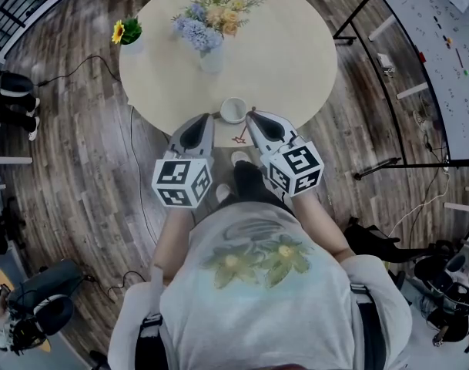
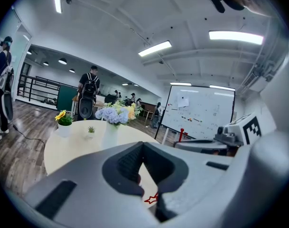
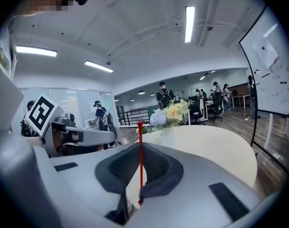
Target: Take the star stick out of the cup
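Note:
A white cup [image 1: 232, 110] stands near the front edge of the round table [image 1: 296, 60]. My right gripper [image 1: 252, 116] is just right of the cup and shut on the thin red star stick [image 3: 140, 156], which rises upright between its jaws. The stick's red star [image 1: 239, 139] hangs below, between the two grippers, and also shows in the left gripper view as the red star [image 2: 151, 198]. The stick is outside the cup. My left gripper [image 1: 207, 119] sits just left of the cup, its jaws together with nothing in them.
A white vase of flowers [image 1: 211, 48] stands mid-table and a small sunflower pot [image 1: 126, 33] sits at its left edge. A whiteboard [image 1: 442, 45] on a black stand is at the right. Cables lie on the wooden floor. People stand far off.

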`<state>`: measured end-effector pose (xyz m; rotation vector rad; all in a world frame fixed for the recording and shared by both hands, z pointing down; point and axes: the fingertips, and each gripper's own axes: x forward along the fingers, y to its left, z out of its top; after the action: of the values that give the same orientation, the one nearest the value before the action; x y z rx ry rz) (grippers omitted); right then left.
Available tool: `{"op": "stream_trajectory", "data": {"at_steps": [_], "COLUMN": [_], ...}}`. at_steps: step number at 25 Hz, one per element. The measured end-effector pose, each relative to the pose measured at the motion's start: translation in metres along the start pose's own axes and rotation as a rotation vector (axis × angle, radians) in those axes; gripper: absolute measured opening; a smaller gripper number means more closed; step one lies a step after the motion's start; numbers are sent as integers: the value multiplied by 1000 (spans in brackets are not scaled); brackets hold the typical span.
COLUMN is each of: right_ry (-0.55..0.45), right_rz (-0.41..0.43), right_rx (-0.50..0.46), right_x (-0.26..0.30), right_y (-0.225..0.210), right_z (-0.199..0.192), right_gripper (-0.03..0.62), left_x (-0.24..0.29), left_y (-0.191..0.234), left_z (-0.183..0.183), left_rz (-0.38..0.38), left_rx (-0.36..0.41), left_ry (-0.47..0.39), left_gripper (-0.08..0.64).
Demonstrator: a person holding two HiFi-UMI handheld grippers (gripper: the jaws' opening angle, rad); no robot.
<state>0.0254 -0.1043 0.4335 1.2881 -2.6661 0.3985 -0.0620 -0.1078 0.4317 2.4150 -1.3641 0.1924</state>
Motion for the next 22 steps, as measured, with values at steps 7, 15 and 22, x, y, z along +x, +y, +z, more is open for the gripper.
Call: {"op": "stream_trajectory", "data": {"at_steps": [7,15,22], "right_ry": [15,19,20], "right_rz": [-3,-9,-12], "right_rx": [5,16,20], "right_x": [-5,-9,-10], "right_y": [4,6,7], "right_z": [-8,-14,-17], "right_gripper": [23,23,23], "left_x": [-5,-6,-7], "left_y": [-4,-9,-15], "left_z": [-4,-8,-8], "left_rz": [-7,-23,-28], "left_rx": [1,6,7], "left_ry": [4,9,3], "left_gripper": [3,3,3]}}
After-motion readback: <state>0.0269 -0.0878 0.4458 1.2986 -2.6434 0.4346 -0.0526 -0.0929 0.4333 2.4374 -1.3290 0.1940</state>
